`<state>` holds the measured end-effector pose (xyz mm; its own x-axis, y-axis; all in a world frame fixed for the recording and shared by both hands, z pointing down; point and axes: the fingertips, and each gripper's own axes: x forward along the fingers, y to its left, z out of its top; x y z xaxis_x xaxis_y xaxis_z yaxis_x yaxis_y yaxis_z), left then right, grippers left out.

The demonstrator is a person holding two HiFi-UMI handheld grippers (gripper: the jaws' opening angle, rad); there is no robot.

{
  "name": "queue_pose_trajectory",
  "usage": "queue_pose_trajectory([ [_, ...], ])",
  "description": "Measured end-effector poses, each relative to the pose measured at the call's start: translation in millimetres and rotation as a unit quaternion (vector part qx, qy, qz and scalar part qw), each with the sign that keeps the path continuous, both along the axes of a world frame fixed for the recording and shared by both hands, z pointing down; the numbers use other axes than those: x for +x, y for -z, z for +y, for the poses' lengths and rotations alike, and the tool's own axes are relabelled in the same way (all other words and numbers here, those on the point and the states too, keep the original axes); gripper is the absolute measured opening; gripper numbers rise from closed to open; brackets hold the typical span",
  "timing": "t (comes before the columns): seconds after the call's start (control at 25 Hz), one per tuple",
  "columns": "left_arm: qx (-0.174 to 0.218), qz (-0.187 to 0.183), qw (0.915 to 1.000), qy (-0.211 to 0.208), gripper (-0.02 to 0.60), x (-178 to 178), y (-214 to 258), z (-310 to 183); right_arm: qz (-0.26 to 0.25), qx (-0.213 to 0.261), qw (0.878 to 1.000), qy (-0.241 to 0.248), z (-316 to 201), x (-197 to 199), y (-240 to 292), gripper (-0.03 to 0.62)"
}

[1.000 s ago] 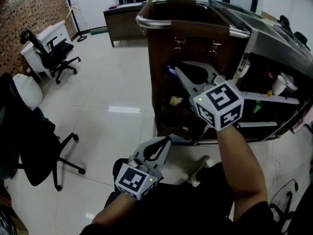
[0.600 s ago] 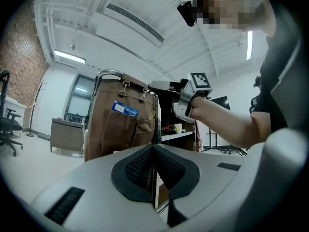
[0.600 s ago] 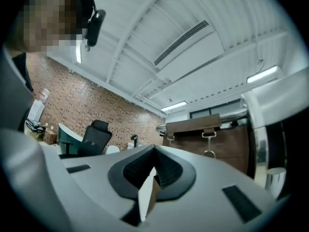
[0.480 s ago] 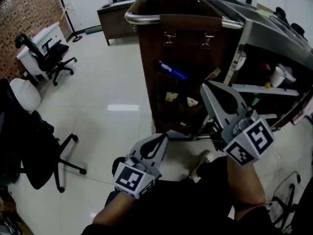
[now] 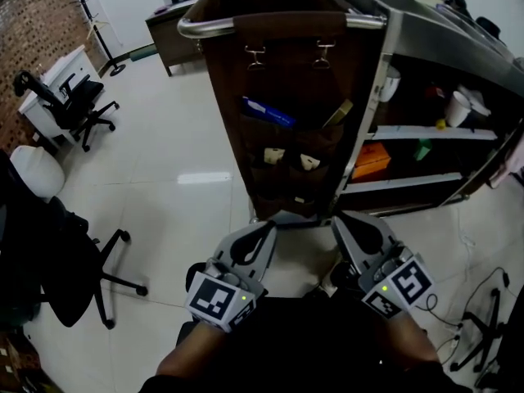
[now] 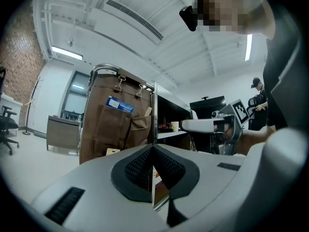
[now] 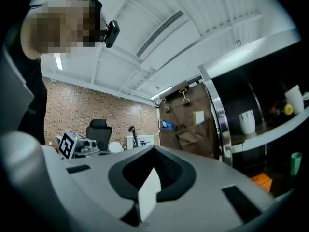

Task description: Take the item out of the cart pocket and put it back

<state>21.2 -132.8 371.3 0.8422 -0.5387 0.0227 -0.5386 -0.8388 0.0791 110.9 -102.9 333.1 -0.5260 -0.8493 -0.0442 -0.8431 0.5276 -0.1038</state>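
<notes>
A brown hanging pocket organiser (image 5: 286, 80) covers the end of the cart. A blue packet (image 5: 266, 111) and a tan card (image 5: 337, 113) stick out of its upper pockets, and two small pale items (image 5: 274, 154) sit lower down. Both grippers hang low near my body, short of the cart. My left gripper (image 5: 266, 229) is shut and holds nothing. My right gripper (image 5: 348, 219) is also shut, and I see no item in it. In the left gripper view the jaws (image 6: 152, 149) meet, with the organiser (image 6: 116, 124) beyond. The right gripper view shows its jaws (image 7: 154, 151) closed, the organiser (image 7: 188, 124) ahead.
The cart's shelves (image 5: 426, 133) on the right carry cups (image 5: 456, 109) and an orange box (image 5: 372, 160). Black office chairs (image 5: 74, 105) stand on the glossy tiled floor at the left, one close by (image 5: 49, 260). A desk (image 5: 172, 23) is at the back.
My right gripper has drawn back from the organiser's pockets, down and towards my body, and its jaws have closed. The tan card now shows in its pocket. The left gripper has barely moved.
</notes>
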Motion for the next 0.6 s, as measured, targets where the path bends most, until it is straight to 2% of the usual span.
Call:
queue_pose_trajectory([
  [0.12,0.0,-0.001,1.0,-0.005,0.0,3.4,-1.8,1.5,0.019,-0.009,1.0,-0.009,3.2,1.6,-22.5,0.005],
  [0.24,-0.006,-0.005,0.9998,-0.016,0.0,5.5,-5.7,6.2,0.038,-0.042,0.998,-0.014,1.2,1.8,-50.5,0.006],
  [0.36,0.001,-0.004,0.9998,-0.02,0.0,8.2,-4.5,8.5,0.034,-0.071,0.997,-0.014,-3.9,0.1,-68.3,0.006],
  [0.6,0.005,-0.005,0.9998,-0.019,0.0,9.4,-4.6,9.1,0.037,-0.072,0.997,-0.016,-6.5,-0.5,-66.3,0.006],
])
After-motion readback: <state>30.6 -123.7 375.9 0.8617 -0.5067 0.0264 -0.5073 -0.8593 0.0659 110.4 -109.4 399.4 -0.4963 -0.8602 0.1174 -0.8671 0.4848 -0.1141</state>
